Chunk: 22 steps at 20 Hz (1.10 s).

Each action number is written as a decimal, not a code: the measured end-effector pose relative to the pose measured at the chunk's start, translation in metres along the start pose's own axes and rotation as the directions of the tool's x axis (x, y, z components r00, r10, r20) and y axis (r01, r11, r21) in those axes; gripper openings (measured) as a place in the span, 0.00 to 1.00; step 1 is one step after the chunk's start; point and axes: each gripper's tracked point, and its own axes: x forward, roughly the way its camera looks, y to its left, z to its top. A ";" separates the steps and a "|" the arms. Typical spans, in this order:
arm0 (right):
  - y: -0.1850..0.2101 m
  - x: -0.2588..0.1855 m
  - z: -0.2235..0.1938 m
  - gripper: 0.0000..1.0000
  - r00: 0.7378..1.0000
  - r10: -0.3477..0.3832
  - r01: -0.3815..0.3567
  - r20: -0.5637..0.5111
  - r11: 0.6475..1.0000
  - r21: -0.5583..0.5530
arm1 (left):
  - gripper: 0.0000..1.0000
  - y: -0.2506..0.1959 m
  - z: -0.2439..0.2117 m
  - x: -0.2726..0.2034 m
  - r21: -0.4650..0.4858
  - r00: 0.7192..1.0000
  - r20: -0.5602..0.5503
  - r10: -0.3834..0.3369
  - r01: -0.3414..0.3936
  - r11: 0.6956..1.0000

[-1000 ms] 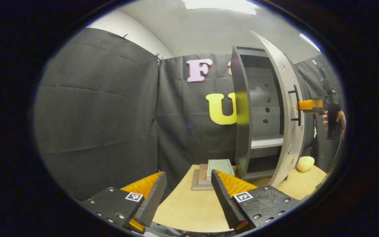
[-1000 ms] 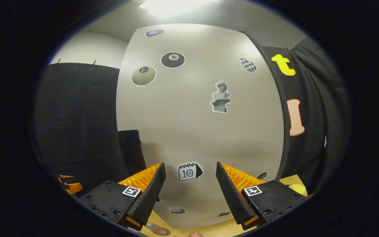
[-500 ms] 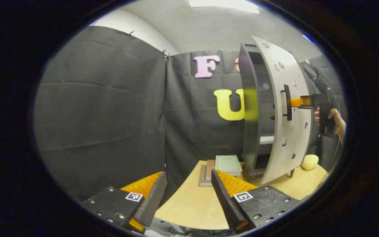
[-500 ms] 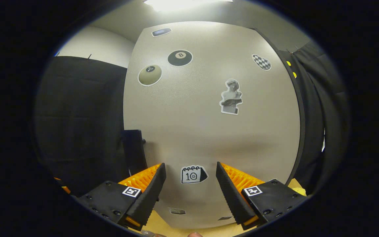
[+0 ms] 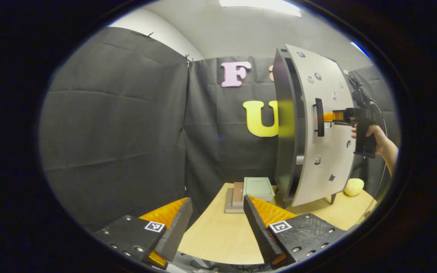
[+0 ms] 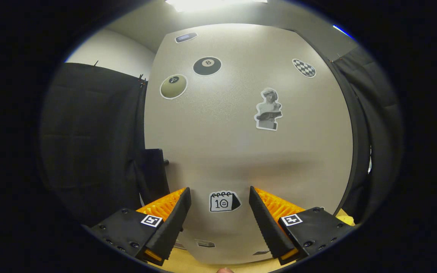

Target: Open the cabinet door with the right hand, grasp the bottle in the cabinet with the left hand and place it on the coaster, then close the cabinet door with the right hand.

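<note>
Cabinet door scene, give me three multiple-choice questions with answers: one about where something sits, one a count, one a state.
1. Where do the books lie?
A. On the table left of the cabinet
B. On top of the cabinet
C. Inside the cabinet

2. How many round ball stickers are on the cabinet door?
A. None
B. Two
C. Five

3. How is the cabinet door?
A. Wide open
C. Off its hinges
B. Nearly closed, a narrow gap left

Answers:
1 A: the books rest on the table, left of the cabinet in the left gripper view.
2 B: the right gripper view shows two ball stickers on the cabinet door.
3 B: the left gripper view shows a slim gap, with the right gripper at the door by the handle.
</note>
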 end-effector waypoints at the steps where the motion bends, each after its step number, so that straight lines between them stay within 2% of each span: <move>1: -0.002 -0.005 0.002 0.98 1.000 0.000 0.000 0.004 1.000 -0.005 | 0.82 -0.004 0.002 0.002 0.001 1.000 0.008 -0.005 0.005 1.000; 5: -0.024 -0.051 0.015 0.98 1.000 -0.019 0.019 0.020 0.999 -0.030 | 0.84 -0.034 0.018 0.013 -0.008 0.998 0.033 -0.057 0.058 0.998; 6: -0.030 -0.065 0.017 0.98 0.999 -0.027 0.028 0.025 0.999 -0.039 | 0.82 -0.042 0.023 0.015 -0.002 0.997 0.041 -0.072 0.072 0.997; 12: -0.068 -0.140 0.030 0.98 0.996 -0.078 0.080 0.042 0.995 -0.051 | 0.82 -0.096 0.047 0.023 0.028 0.985 0.086 -0.149 0.147 0.989; 17: -0.115 -0.200 0.033 0.98 0.983 -0.174 0.180 0.061 0.978 -0.106 | 0.82 -0.138 0.061 0.030 0.018 0.973 0.103 -0.207 0.207 0.978; 22: -0.157 -0.253 0.018 0.98 0.961 -0.271 0.277 0.060 0.951 -0.134 | 0.82 -0.175 0.070 0.030 0.024 0.959 0.120 -0.258 0.257 0.966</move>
